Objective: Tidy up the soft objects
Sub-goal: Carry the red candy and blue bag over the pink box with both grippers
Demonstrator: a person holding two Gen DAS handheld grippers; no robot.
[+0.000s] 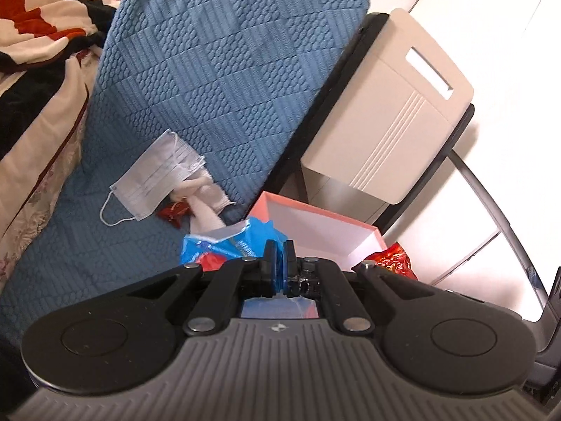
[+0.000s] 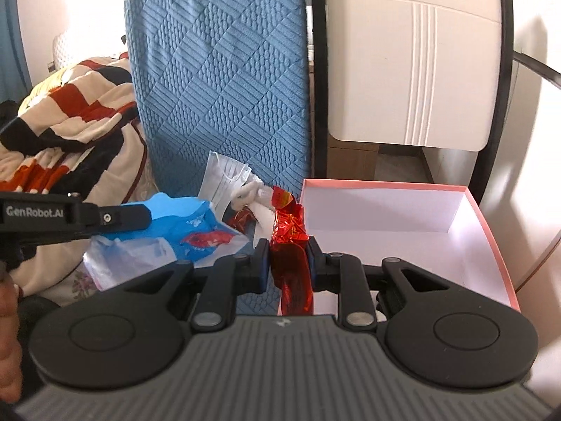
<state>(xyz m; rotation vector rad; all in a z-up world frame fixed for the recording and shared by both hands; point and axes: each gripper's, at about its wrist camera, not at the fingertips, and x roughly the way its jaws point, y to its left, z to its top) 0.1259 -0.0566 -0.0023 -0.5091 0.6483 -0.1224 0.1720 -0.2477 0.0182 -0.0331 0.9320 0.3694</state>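
My left gripper [image 1: 279, 245] is shut on a blue plastic wrapper [image 1: 228, 242], held above the blue quilted seat [image 1: 87, 245]. In the right wrist view the same blue wrapper [image 2: 189, 231] hangs from the left gripper's finger [image 2: 115, 219] at the left. My right gripper [image 2: 287, 245] is shut on a crinkled red foil wrapper [image 2: 291, 242], just left of the open pink box [image 2: 491, 224]. That red wrapper [image 1: 392, 263] shows beside the pink box [image 1: 301, 210] in the left wrist view. A face mask [image 1: 157, 175], a white sock [image 1: 207, 207] and another red wrapper [image 1: 173, 210] lie on the seat.
The blue quilted backrest [image 2: 224, 80] stands behind the objects. A red, black and cream blanket [image 2: 70, 119] is piled at the left. A beige plastic chair back [image 2: 413, 70] rises behind the box. A hand [image 2: 8, 343] is at the left edge.
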